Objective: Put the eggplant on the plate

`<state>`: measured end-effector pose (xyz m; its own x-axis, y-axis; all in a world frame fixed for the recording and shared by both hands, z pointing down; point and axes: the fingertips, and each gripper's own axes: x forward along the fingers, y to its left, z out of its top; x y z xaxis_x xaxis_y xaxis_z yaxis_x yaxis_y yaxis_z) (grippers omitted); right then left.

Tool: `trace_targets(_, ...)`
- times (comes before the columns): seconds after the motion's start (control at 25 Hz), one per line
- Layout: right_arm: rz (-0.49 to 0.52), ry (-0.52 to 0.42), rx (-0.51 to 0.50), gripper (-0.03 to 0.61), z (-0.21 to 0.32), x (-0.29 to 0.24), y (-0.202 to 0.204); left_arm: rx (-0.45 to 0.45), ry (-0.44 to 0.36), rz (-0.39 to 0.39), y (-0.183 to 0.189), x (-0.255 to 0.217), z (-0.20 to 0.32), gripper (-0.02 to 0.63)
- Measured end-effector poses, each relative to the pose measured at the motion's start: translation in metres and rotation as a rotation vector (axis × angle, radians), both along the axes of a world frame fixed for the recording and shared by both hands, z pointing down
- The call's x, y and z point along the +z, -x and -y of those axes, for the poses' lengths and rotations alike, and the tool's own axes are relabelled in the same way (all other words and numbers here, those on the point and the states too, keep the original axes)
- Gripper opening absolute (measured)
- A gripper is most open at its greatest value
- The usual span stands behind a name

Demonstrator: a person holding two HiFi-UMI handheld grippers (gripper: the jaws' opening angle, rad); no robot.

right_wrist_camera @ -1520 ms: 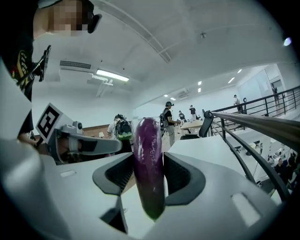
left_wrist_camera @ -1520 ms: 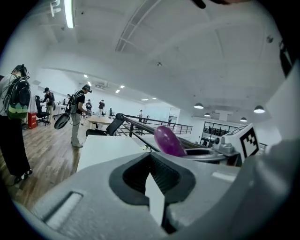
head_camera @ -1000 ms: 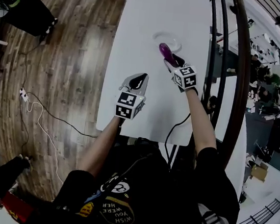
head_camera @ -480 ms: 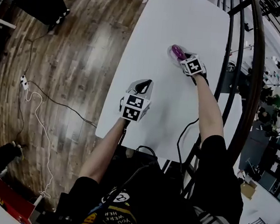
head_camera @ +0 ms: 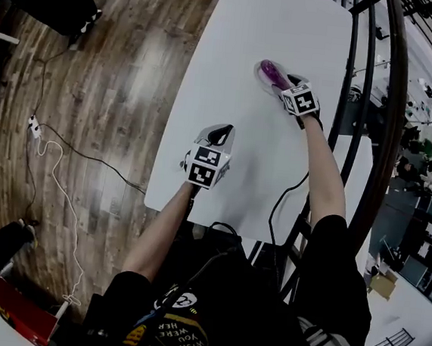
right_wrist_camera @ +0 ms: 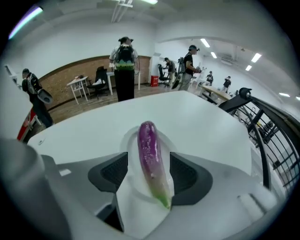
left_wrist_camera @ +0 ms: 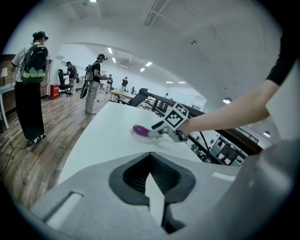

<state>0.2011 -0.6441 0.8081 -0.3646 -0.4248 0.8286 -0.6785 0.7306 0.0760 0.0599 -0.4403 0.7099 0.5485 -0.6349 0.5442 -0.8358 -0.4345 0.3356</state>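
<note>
The purple eggplant (head_camera: pixel 269 72) with a green stem end lies lengthwise on a small clear plate (head_camera: pixel 261 65) at the far part of the white table (head_camera: pixel 239 171). My right gripper (head_camera: pixel 279 82) straddles its stem end. In the right gripper view the eggplant (right_wrist_camera: pixel 149 157) rests on the plate (right_wrist_camera: pixel 132 137) between the two dark pads (right_wrist_camera: pixel 114 171), which are opening and stand a little off it. My left gripper (head_camera: pixel 218 135) hovers low over the table's near middle, shut and empty. From the left gripper (left_wrist_camera: pixel 150 157) view, the eggplant (left_wrist_camera: pixel 140 130) and right gripper (left_wrist_camera: pixel 159 132) lie ahead.
The table's left edge drops to a wooden floor (head_camera: pixel 111 82) with trailing cables (head_camera: pixel 53 164). A dark metal railing (head_camera: pixel 359 106) runs close along the table's right side. Several people (right_wrist_camera: pixel 124 70) stand far off in the room.
The right gripper carried the eggplant forward and down onto the plate, and its jaws have spread off it. The left gripper sank a little toward the table.
</note>
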Motion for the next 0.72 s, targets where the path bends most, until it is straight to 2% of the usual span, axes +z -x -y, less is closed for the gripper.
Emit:
trace_targets(0.12, 0.142, -0.096, 0.084, 0.282, -0.029, -0.038, -0.006, 0.006, 0.016, -0.013, 0.006, 0.000, -0.009, 0.005)
trace_targets(0.24, 0.270, -0.181, 0.156, 0.282, -0.080, -0.089, -0.022, 0.020, -0.011, -0.015, 0.011, -0.023, -0.014, 0.005)
trace_targets(0.4, 0.439, -0.300, 0.290, 0.260, -0.151, -0.169, -0.040, 0.041, -0.100, -0.028, 0.014, -0.076, -0.015, 0.005)
trace_targets(0.6, 0.628, -0.472, 0.412, 0.186, -0.257, -0.256, -0.013, 0.083, -0.265, -0.027, 0.016, -0.146, -0.057, 0.005)
trace_targets(0.72, 0.744, -0.511, 0.482, 0.103, -0.311, -0.298, 0.005, 0.091, -0.354, -0.054, 0.017, -0.188, -0.082, 0.005)
